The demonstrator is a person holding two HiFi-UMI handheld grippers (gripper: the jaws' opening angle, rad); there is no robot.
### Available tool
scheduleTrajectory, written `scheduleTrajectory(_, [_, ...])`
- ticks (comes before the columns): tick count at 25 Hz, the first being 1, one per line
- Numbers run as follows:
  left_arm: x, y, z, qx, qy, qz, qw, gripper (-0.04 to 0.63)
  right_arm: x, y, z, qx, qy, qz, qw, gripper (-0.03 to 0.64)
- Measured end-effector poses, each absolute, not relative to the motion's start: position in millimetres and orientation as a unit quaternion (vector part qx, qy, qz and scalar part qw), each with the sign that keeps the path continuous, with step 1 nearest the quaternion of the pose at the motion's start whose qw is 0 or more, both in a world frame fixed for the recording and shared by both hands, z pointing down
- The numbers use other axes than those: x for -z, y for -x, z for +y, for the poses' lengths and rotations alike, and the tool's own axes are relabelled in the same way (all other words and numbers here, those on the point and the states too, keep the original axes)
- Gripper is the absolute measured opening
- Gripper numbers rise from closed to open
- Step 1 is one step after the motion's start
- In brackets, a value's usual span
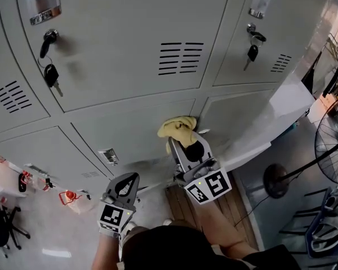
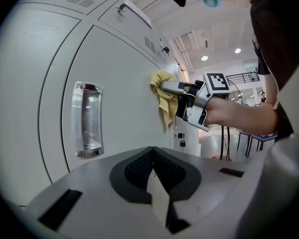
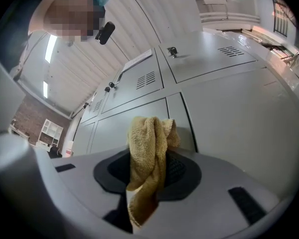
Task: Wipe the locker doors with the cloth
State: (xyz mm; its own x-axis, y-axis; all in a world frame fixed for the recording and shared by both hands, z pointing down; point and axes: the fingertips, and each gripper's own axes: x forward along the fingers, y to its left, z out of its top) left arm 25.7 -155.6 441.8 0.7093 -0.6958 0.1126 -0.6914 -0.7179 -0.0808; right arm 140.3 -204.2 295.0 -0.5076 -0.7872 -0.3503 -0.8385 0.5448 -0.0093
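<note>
Grey locker doors [image 1: 129,44] fill the head view. My right gripper [image 1: 183,142] is shut on a yellow cloth [image 1: 177,127], which is bunched against a lower door near the seam between two lockers. In the right gripper view the cloth [image 3: 148,156] hangs clamped between the jaws of the right gripper [image 3: 152,172]. My left gripper [image 1: 129,180] hangs lower left, away from the doors, shut with nothing in it. The left gripper view shows the closed left gripper [image 2: 152,169], a recessed door handle [image 2: 86,121] and the cloth [image 2: 165,99] pressed on the door.
Keys [image 1: 50,73] hang from the lock at upper left, and more keys [image 1: 252,50] at upper right. A pale open door or panel [image 1: 284,108] juts out at the right. A standing fan [image 1: 332,145] is beyond it. An office chair [image 1: 1,223] stands at far left.
</note>
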Motion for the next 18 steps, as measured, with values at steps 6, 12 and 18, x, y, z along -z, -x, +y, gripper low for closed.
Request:
scheduleTrajectory(6, [-448, -21, -157, 0.072, 0.928, 0.365, 0.033, 0.008, -303, -148, -205, -0.073, 0.489, 0.854, 0.16, 0.123])
scheduleTrajectory(12, [-451, -12, -154, 0.08, 0.928, 0.363, 0.024, 0.008, -316, -149, -206, -0.054, 0.503, 0.846, 0.167, 0.123])
scheduleTrajectory(18, [-458, -1, -152, 0.088, 0.928, 0.362, 0.022, 0.008, -326, -141, -207, -0.038, 0.503, 0.845, 0.176, 0.123])
